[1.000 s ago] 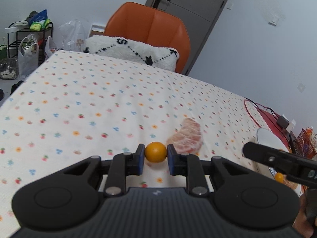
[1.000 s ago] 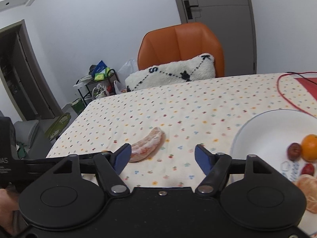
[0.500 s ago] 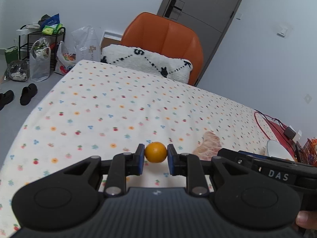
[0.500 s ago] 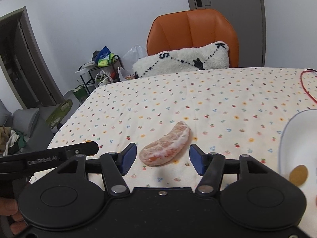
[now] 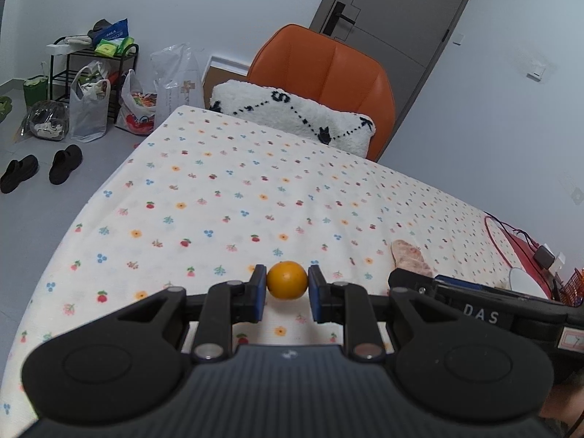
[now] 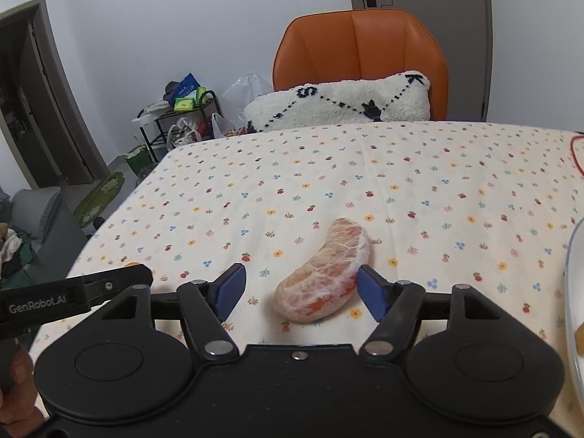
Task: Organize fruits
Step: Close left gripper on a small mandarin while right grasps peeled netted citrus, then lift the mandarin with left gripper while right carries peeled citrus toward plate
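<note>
Pale pink-orange, the peeled pomelo segment (image 6: 323, 273) lies on the tablecloth (image 6: 401, 182) between the parted tongs of the right gripper (image 6: 297, 292), whose jaws have just been opening. Its long axis runs from 7 to 1 o'clock. The left gripper (image 5: 287, 290), marked "GenRobot.AI", is clamped on a small orange (image 5: 287, 279). The right gripper's body reads "DAS".

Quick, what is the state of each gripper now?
Left gripper: closed on the small orange.
Right gripper: open, jaws just opening, peeled pomelo segment between them, not gripped.
</note>
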